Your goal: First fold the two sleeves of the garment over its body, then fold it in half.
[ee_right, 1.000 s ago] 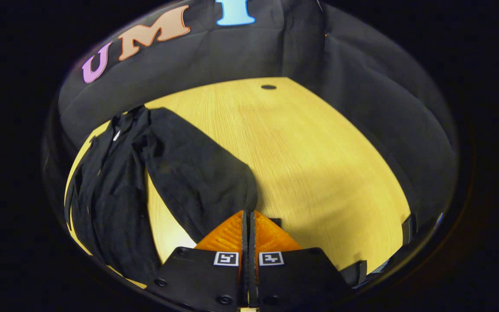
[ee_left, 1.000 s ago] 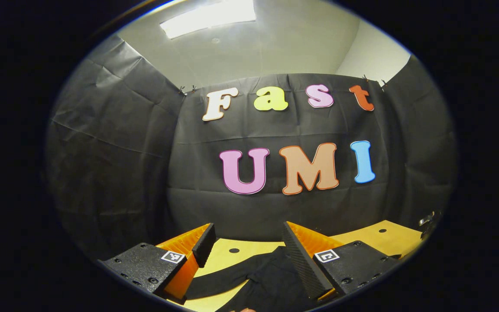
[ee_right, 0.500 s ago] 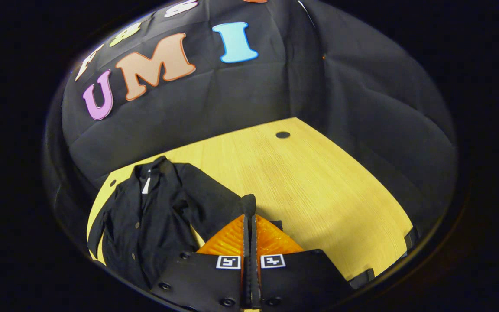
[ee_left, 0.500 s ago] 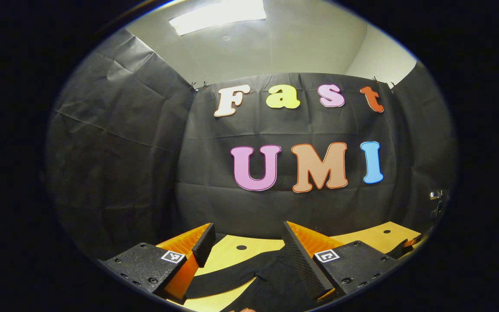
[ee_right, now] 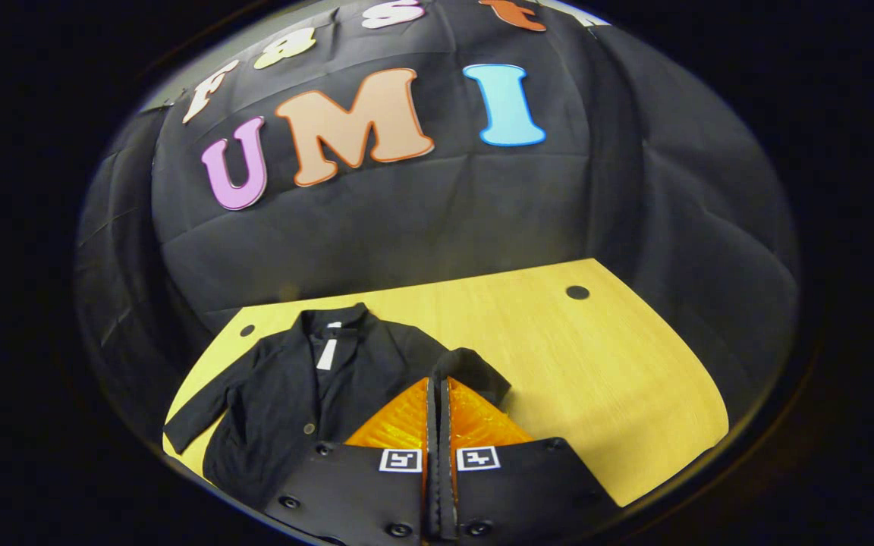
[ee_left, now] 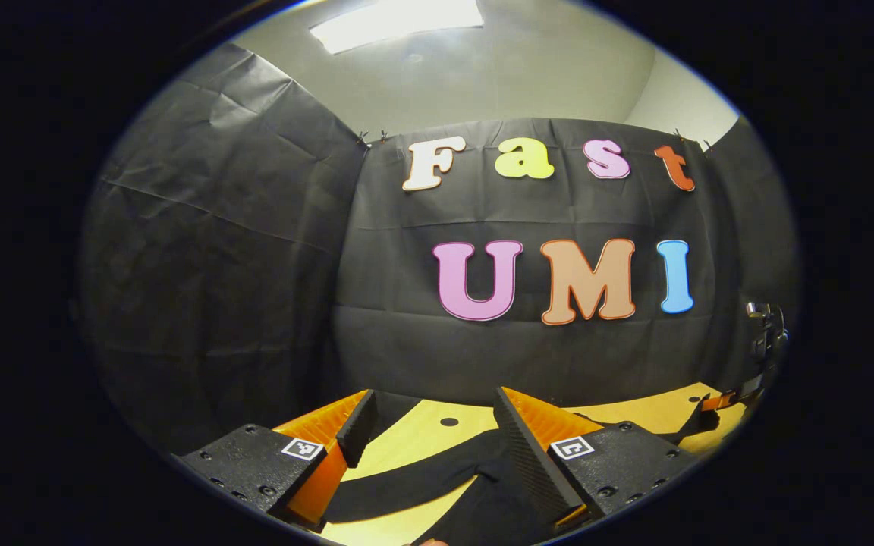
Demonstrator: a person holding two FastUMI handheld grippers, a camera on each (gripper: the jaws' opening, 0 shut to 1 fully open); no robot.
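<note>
A black buttoned jacket (ee_right: 285, 394) lies face up on the yellow table (ee_right: 596, 379), collar toward the wall. My right gripper (ee_right: 437, 383) is shut on the cuff of one sleeve (ee_right: 475, 370), held up beside the jacket's body. The other sleeve (ee_right: 194, 421) stretches out flat to the left. My left gripper (ee_left: 433, 402) hangs open above the table, and that outstretched sleeve (ee_left: 407, 481) lies below and between its fingers without touching them. At the far right of the left gripper view, the other gripper (ee_left: 763, 341) shows small with black cloth (ee_left: 699, 421) under it.
Black cloth walls close the table on the back and sides. Round holes (ee_right: 577, 292) (ee_right: 247, 331) sit near the table's far corners. Bare wood (ee_right: 634, 425) stretches to the right of the jacket.
My right gripper has lifted the sleeve cuff off the table and carried it left toward the jacket's body, tilting up. The left gripper has turned slightly and stays open.
</note>
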